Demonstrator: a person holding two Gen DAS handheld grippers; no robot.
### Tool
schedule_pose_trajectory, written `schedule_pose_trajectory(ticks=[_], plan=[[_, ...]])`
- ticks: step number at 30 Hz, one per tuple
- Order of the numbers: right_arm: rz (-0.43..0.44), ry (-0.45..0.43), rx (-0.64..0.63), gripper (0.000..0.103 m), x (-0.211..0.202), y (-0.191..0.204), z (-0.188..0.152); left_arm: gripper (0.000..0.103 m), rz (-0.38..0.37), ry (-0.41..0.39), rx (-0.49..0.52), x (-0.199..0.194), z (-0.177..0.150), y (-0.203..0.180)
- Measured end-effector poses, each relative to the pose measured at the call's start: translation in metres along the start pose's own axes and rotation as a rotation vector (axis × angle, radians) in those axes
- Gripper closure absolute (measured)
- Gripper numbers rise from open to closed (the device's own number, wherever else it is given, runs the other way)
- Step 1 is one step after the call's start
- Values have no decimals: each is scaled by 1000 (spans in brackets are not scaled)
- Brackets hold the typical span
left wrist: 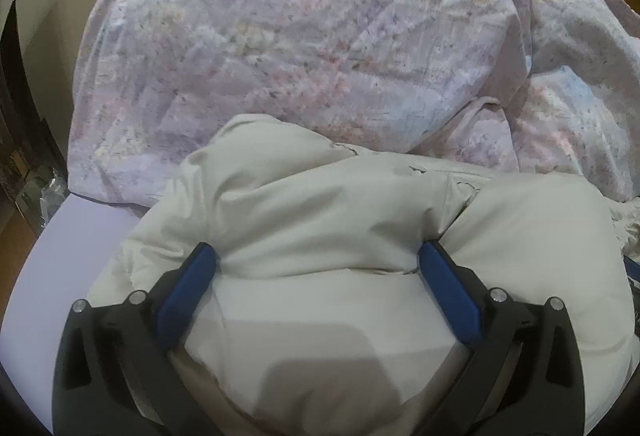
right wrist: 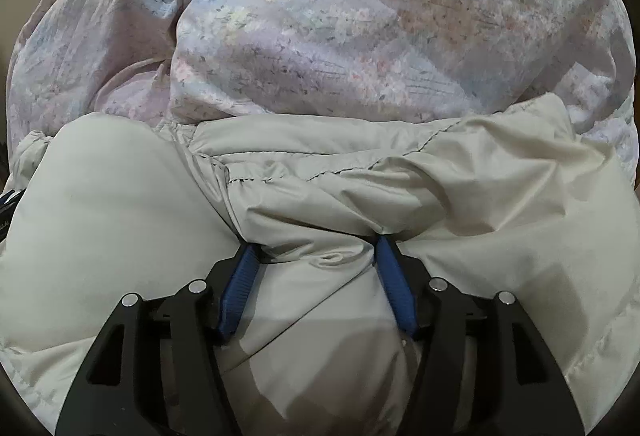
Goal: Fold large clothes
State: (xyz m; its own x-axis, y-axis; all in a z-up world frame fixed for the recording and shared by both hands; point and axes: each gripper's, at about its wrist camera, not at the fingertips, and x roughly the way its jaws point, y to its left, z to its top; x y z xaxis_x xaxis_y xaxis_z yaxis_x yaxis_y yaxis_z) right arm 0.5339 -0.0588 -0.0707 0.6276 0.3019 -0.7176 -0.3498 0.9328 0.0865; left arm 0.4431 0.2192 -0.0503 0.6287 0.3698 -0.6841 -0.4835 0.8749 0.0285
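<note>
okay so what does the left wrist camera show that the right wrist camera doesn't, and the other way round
Only the left wrist view shows the plain lilac sheet at the bed's edge, with dark furniture beyond it, and the left gripper, jaws wide, with a broad bulge of jacket between them.

Only the right wrist view shows the right gripper, its jaws pinching a bunched fold, and a long stitched seam.

Both show the pale puffy jacket in front of a floral quilt.

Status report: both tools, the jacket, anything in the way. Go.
Left tool clamped on a thick fold of the white puffer jacket. Right tool pinching a narrower fold. Floral duvet bunched just beyond the jacket.
</note>
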Motion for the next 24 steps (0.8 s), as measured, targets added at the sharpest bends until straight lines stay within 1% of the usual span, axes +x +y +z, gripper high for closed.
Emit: schedule_pose_trajectory(ticks=[3,5,7,9,10,11,12,14,16,18,21,22,23,24], plan=[[5,-7,15,42,3,-3,-1,2,12,-5,-3,7,-1,-2],[-7,-10,18,41,4,-3,-2,2,36,-15,-1,10,-3,-5],[-23,4,7,41,2,-2,-1,2,53,-2,15,10,-3,-7],[-18,22,6,40,-5,-3,-1,2,45,25,19,5,-3,-3],[-6,22,11,40,-10,-3,1,2,29,29,15,-3,-4,3],[15,5,17,40,-21,-8,1,2,17,23,10,-11,-5,7],[18,-26,18,40,-32,-14,1,2,3,10,7,-19,-5,11],[-24,-96,26,40,-52,-31,5,2,6,-21,12,-32,-3,19],[-68,-112,44,40,-59,-46,10,2,48,-43,18,-36,2,27],[-116,-100,87,40,-56,-69,13,2,88,-47,19,-33,8,33],[-151,-87,121,40,-46,-88,11,2,108,-40,2,-22,12,41],[-164,-76,129,40,-43,-95,8,2,126,-42,8,-15,12,44],[-168,-52,143,40,-33,-99,5,2,150,-36,15,-9,11,44],[-163,-41,154,40,-27,-102,2,2,156,-26,16,-4,11,44]])
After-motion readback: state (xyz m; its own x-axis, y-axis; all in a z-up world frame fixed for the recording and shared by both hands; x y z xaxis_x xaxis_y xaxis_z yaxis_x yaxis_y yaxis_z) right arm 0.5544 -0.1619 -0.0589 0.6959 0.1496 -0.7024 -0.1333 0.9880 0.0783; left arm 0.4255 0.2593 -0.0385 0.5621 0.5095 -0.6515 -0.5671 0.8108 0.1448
